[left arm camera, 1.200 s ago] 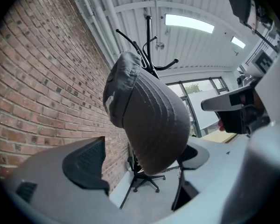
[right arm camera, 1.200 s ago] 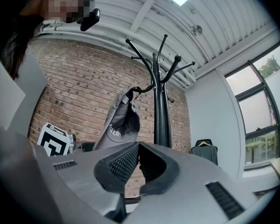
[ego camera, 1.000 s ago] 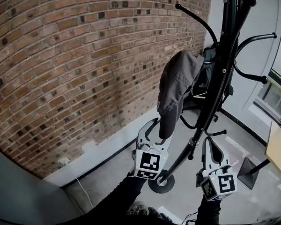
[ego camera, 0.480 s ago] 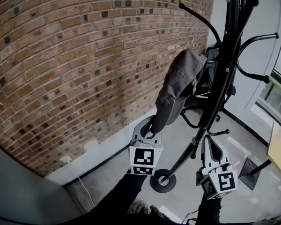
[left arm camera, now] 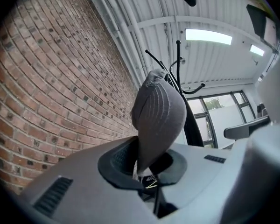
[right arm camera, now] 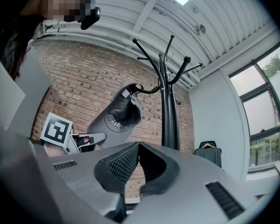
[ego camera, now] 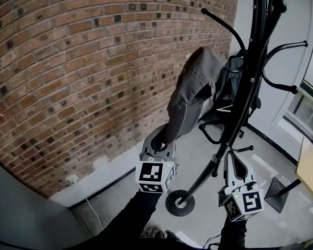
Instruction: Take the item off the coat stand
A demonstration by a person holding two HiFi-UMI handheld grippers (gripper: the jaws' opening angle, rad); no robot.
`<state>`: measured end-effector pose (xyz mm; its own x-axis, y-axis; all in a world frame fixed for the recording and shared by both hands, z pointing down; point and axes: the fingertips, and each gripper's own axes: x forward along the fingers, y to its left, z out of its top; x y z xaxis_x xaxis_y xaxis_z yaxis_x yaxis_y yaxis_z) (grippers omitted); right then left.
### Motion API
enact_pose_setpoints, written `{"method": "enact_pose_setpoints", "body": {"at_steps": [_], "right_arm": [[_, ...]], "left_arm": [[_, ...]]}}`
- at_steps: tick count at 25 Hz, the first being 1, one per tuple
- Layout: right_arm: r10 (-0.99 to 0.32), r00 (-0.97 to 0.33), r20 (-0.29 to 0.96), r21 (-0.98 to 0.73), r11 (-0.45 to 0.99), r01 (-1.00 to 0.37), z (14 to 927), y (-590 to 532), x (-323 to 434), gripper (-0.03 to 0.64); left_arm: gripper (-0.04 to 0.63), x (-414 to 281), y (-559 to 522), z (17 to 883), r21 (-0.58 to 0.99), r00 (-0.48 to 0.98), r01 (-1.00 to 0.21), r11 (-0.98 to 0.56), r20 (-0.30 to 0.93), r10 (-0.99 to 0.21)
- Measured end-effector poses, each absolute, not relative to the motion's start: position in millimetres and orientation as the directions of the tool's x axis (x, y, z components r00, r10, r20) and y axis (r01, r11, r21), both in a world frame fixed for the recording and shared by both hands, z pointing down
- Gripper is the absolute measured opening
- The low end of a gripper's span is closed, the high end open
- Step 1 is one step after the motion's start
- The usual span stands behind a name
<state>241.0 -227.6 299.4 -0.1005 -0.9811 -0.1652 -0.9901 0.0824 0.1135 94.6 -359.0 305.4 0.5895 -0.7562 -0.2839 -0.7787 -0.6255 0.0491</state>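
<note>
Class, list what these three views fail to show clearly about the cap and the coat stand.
- Print inside the cap: right gripper view, too small to read.
- Top of the coat stand: head view, cut off by the upper edge.
- Where the cap hangs on the stand: left gripper view, hidden behind the cap.
- Stand's base: right gripper view, hidden behind the right gripper's fingers.

Brick wall [ego camera: 68, 61], grey floor [ego camera: 115, 194], window [ego camera: 305, 105] at right
</note>
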Motion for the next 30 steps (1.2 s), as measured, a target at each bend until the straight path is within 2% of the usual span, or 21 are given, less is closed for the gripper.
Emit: {"method": "enact_pose_setpoints", "body": {"at_steps": [15,30], "right_arm": [[-0.977,-0.105,-0.185,0.112,0.085,-0.99,290,-230,239,0.008],[-0.97,-0.139,-0.197,0.102,0.121,-0.987,289,-237,235,0.008]], "left_arm": [[0.032,68,-378,253,-0.001,0.53,-0.825,-0.565,-0.348,-0.773],[0.032,28,-385,256,0.02,0.45,-0.874,-0.486,-0.347,-0.823]]}}
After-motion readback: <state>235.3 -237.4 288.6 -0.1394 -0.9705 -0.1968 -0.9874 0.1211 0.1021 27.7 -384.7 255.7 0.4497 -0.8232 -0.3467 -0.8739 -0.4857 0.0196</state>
